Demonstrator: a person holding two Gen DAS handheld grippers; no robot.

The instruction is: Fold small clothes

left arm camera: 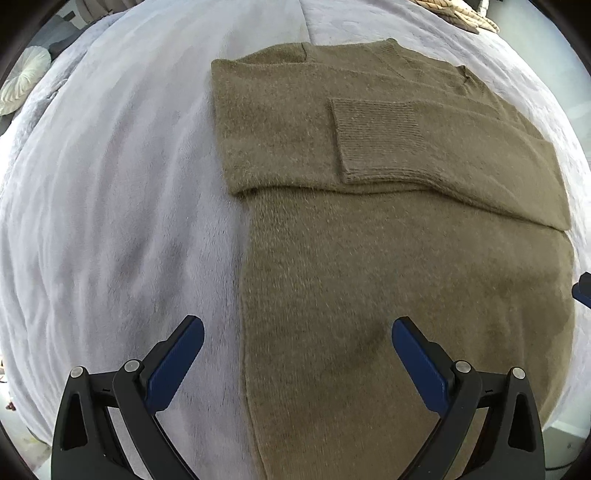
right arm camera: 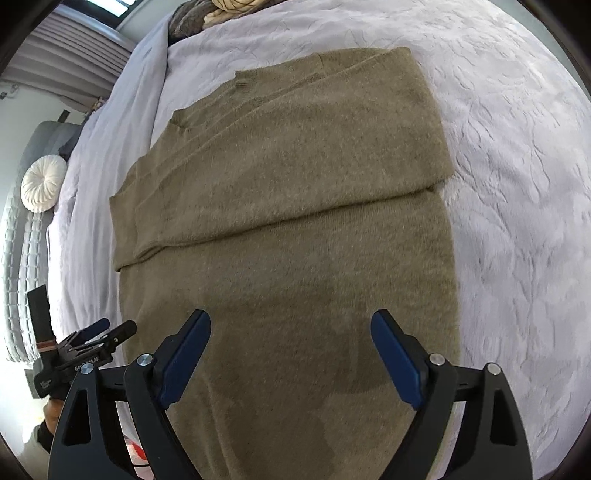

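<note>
An olive-brown knit sweater [left arm camera: 369, 258] lies flat on the bed, both sleeves folded across its chest, a ribbed cuff [left arm camera: 376, 140] on top. My left gripper [left arm camera: 297, 332] hangs open over the sweater's left edge near the hem, one finger above the bedspread, nothing between its pads. In the right wrist view the same sweater [right arm camera: 295, 229] fills the middle. My right gripper [right arm camera: 291, 326] stands open above its lower body, holding nothing. The left gripper [right arm camera: 96, 339] shows at the lower left there, in a hand.
A pale grey plush bedspread [left arm camera: 129, 184] covers the bed on all sides of the sweater. A round white cushion [right arm camera: 40, 188] sits by the grey headboard at far left. A beige knitted throw [left arm camera: 458, 14] lies at the far end.
</note>
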